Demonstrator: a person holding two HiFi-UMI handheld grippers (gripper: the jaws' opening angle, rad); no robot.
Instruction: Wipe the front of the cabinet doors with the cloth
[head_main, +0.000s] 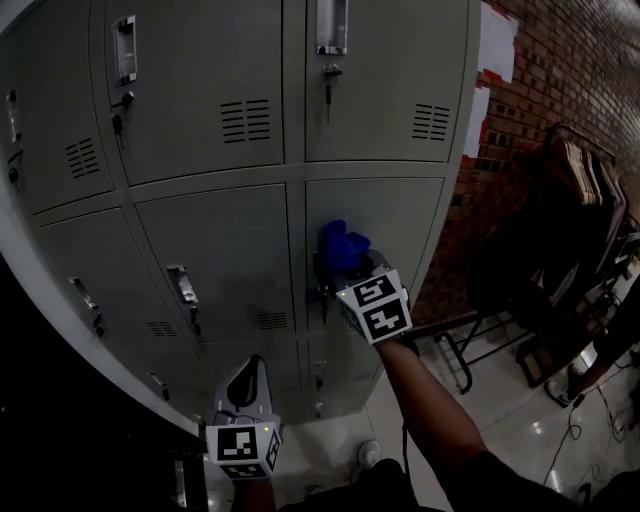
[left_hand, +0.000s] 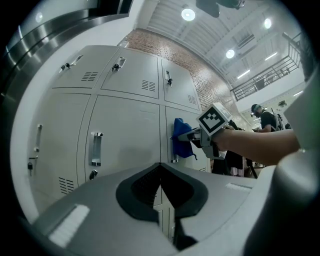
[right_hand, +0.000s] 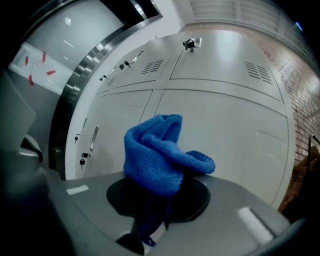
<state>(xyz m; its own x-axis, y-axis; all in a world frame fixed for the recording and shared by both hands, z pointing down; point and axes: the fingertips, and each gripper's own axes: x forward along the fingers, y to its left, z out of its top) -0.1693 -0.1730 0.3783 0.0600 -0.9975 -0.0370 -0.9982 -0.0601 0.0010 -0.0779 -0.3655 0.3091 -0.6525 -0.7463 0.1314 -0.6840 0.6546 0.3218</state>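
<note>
The grey metal cabinet (head_main: 395, 215) fills the head view, with its small doors in rows. A bunched blue cloth (head_main: 343, 245) lies against the left side of the middle-row right door, just above that door's handle (head_main: 322, 290). My right gripper (head_main: 347, 264) is shut on the cloth (right_hand: 156, 156), which hides its fingertips in the right gripper view. From the left gripper view the cloth (left_hand: 181, 140) sits flat on the door beside the right gripper (left_hand: 193, 135). My left gripper (head_main: 250, 378) hangs lower, off the doors, with its jaws (left_hand: 160, 181) shut and nothing in them.
A brick wall (head_main: 570, 70) with white paper sheets (head_main: 497, 45) stands right of the cabinet. Below it sits a dark folding chair or rack (head_main: 555, 250), with cables on the pale tiled floor (head_main: 510, 420). A person (left_hand: 263, 119) stands far off to the right.
</note>
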